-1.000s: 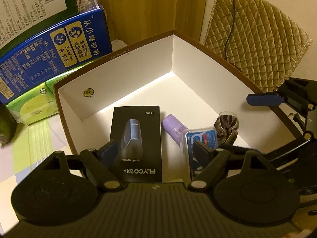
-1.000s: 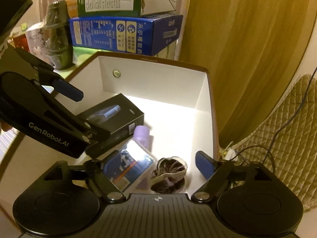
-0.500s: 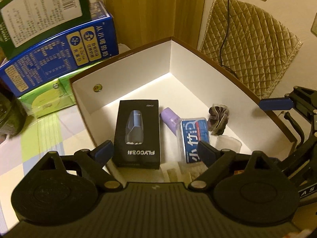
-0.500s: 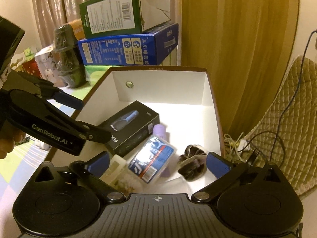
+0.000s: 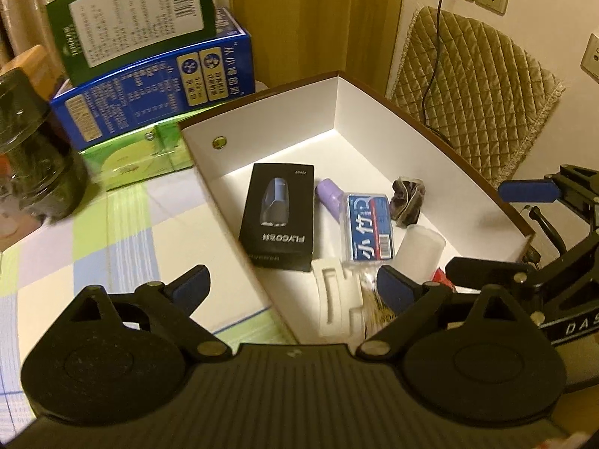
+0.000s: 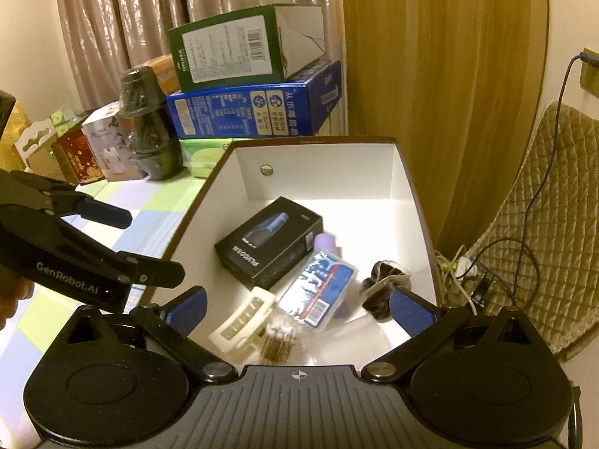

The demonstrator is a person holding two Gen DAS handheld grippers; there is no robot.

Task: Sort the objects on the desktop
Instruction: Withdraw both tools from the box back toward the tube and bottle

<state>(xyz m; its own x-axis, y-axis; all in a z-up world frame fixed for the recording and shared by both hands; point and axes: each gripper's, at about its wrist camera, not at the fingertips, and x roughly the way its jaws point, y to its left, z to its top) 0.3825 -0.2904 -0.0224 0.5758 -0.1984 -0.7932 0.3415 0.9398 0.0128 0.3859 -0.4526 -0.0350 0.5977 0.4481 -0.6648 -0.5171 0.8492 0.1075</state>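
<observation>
Left wrist view, left to right: dark jar [image 5: 35,157] at the left edge on the checked table [image 5: 123,224]; green carton [image 5: 131,15] stacked on a blue carton [image 5: 157,82], upper left; left tongs [image 5: 292,284] at bottom centre, jaws opening, nothing between the pads, one pad over the table and the other over the box. White storage box [image 5: 269,131] with brown rim fills the centre; on its floor, left to right: black shaver box [image 5: 279,217] lying flat, purple cap [image 5: 329,194] just beside it, blue-labelled clear case [image 5: 370,226] touching the cap, dark scrunchie [image 5: 408,202], translucent cup [image 5: 421,249] lower right; a cream plastic clip [image 5: 333,299] lies near the bottom edge. Quilted cushion [image 5: 471,86] at upper right. Right wrist view: the left tongs enter from the left edge; right tongs [image 6: 297,310] at bottom centre, spread wide, nothing held, poised above the clip [image 6: 241,321], case [image 6: 318,292] and scrunchie [image 6: 385,292]; curtain [image 6: 441,93] at right.
</observation>
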